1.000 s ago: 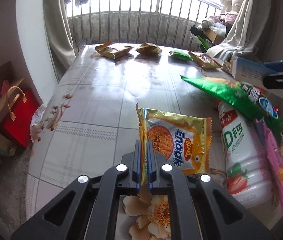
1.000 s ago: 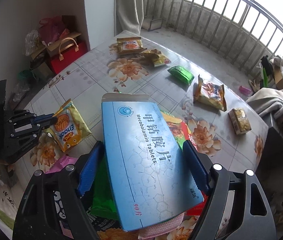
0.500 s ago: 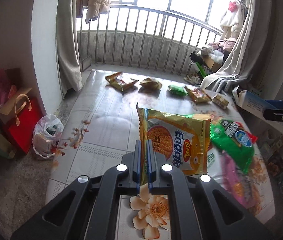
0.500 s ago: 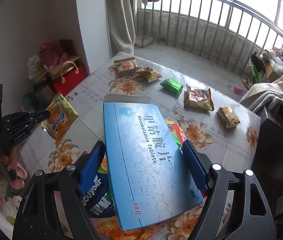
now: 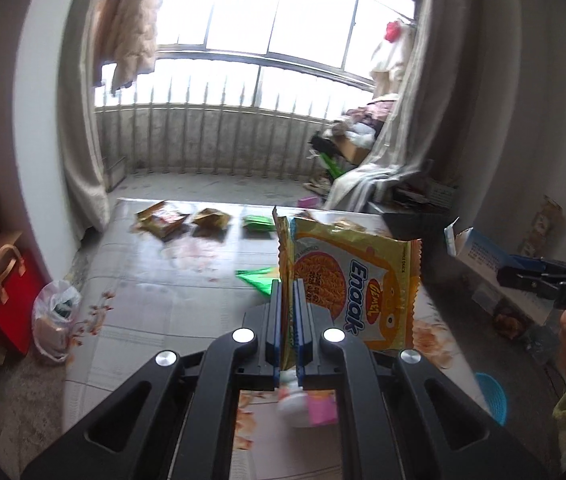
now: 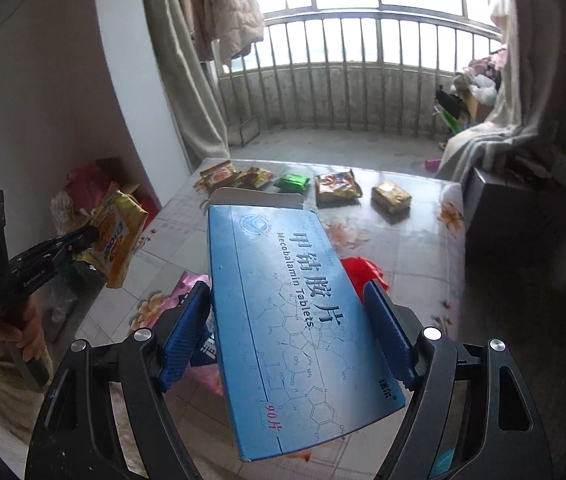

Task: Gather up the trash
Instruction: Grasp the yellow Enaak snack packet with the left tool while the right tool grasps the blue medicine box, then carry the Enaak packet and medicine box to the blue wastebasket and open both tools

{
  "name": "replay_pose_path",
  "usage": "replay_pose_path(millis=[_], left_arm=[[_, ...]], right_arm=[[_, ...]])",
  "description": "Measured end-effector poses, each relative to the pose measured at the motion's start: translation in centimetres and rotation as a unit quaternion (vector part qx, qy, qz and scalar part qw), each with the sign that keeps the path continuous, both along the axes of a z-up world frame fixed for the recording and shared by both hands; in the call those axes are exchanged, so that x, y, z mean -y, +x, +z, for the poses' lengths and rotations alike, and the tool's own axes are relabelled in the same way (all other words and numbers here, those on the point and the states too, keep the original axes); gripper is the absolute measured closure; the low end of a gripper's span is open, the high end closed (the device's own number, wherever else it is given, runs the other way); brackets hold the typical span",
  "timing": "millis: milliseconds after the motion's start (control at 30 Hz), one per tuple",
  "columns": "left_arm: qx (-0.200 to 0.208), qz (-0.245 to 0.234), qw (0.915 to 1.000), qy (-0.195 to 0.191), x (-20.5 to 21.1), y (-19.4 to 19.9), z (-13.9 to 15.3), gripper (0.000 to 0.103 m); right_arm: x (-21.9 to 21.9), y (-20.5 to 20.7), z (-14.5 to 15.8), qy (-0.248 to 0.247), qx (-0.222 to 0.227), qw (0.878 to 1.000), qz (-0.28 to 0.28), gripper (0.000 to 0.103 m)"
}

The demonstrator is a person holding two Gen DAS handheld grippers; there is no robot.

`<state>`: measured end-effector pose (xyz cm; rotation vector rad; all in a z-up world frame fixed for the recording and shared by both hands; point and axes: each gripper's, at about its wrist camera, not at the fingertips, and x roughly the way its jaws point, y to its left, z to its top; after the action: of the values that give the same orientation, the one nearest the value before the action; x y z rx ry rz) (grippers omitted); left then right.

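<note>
Partly behind blue box (image 6: pixel 291 320), blurred red wrapper (image 6: pixel 361 276).

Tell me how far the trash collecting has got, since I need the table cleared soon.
Nothing visibly binned yet. In hand: left gripper pinches the Enaak noodle packet; right gripper clamps the blue tablet box. Left: five wrappers along the table's far edge, including a green packet.

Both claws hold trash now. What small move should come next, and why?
Probably carry both to a bin; none is clearly in view. The left claw pinches the noodle packet, the right claw clamps the blue box, so neither can pick more.
</note>
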<state>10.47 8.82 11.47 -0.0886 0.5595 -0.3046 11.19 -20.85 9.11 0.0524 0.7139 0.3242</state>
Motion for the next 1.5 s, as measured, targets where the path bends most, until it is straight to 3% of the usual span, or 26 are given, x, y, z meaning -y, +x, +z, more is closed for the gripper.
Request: replay_pose_path(millis=[167,367,567,767,1000,1133,1300,1333,1433,1467,1500], left_arm=[[-0.005,-0.077,0.997,0.008,6.9,-1.0,0.3,0.098],[-0.028,-0.171,0.9841,0.038,17.1,-1.7,-1.4,0.098],[-0.046,-0.252,0.9639,0.073,27.2,-3.2,-3.8,0.098],[-0.082,-0.324,0.9344,0.124,37.8,-4.3,-7.5,0.098],[-0.177,-0.363,0.9027,0.149,47.6,-3.5,-13.9,0.097],[-0.207,-0.36,0.8907,0.186,53.3,-3.0,-18.0,0.097],[-0.214,-0.364,0.8836,0.203,58.0,-3.0,-20.9,0.094],[-0.214,-0.374,0.8805,0.198,58.9,-3.1,-21.4,0.092],[-0.229,-0.392,0.8706,0.19,60.6,-3.0,-23.0,0.062],[-0.231,-0.386,0.8731,0.188,60.7,-3.0,-23.5,0.052],[-0.231,-0.377,0.8775,0.185,60.7,-2.8,-23.8,0.05]], right_arm=[[6.3,-4.7,-2.1,0.057,-0.016,0.994,-0.092,0.03],[14.7,-11.1,-6.5,0.123,-0.047,0.964,-0.231,0.03],[22.3,-17.6,-11.6,0.187,-0.073,0.913,-0.354,0.03],[27.5,-21.6,-17.3,0.254,-0.095,0.859,-0.434,0.03],[31.5,-23.4,-22.8,0.309,-0.108,0.803,-0.498,0.03],[34.2,-22.9,-25.8,0.329,-0.115,0.77,-0.534,0.03],[37.8,-21.7,-28.3,0.361,-0.089,0.749,-0.549,0.027],[38.6,-21.5,-29.0,0.366,-0.086,0.748,-0.547,0.026],[40.4,-20.5,-30.9,0.347,-0.099,0.739,-0.569,0.02],[40.6,-20.4,-31.6,0.34,-0.107,0.736,-0.576,0.019],[40.8,-20.3,-32.4,0.337,-0.121,0.731,-0.581,0.019]])
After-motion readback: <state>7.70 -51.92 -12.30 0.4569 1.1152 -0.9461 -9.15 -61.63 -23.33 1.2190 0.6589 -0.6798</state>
